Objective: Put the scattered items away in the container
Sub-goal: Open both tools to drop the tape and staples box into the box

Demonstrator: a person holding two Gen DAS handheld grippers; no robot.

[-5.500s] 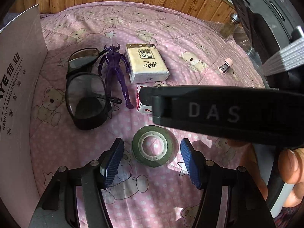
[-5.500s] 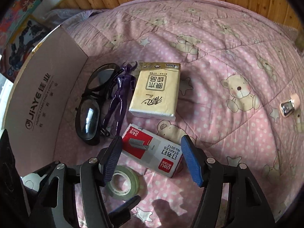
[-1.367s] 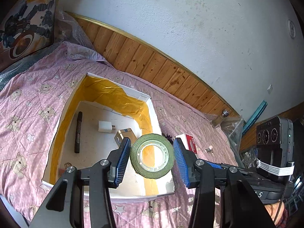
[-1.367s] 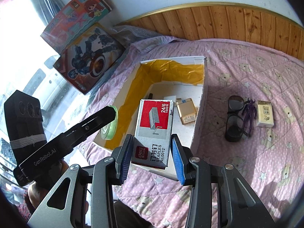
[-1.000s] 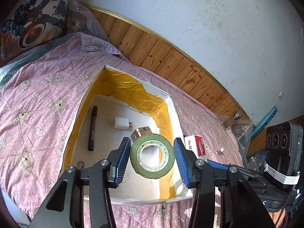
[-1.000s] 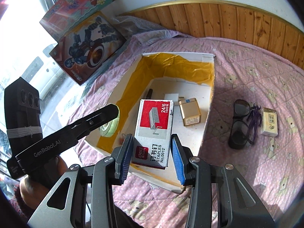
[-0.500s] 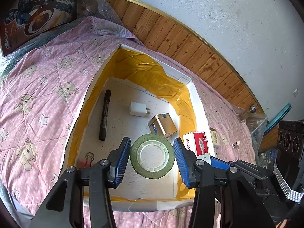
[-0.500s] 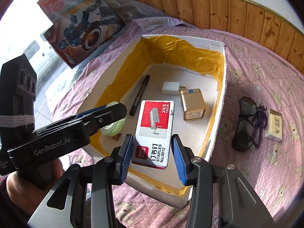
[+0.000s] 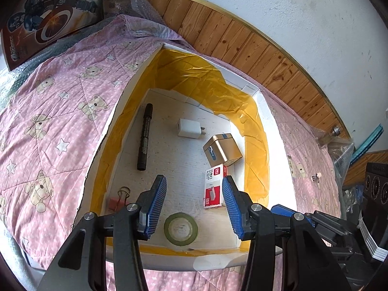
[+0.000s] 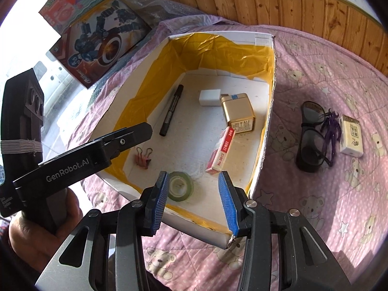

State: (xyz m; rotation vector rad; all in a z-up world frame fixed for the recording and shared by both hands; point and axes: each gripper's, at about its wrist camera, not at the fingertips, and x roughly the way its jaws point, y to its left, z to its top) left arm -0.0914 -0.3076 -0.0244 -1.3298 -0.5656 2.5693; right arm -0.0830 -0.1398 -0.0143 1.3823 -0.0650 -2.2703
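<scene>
- Left gripper (image 9: 194,206): hanging wide open, empty, over the box (image 9: 263,111).
- Tape (image 9: 181,228): lying flat on the box floor, below those jaws.
- Right gripper (image 10: 194,202): gaping, empty.
- Staples (image 10: 220,150): resting tilted in the box, beyond them.

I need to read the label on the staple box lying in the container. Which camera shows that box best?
The left wrist view: the staple box lies flat on the container floor, its red and white top facing the camera. In the right wrist view the same box appears edge-on, showing mostly one narrow side with "No.0012".
</scene>
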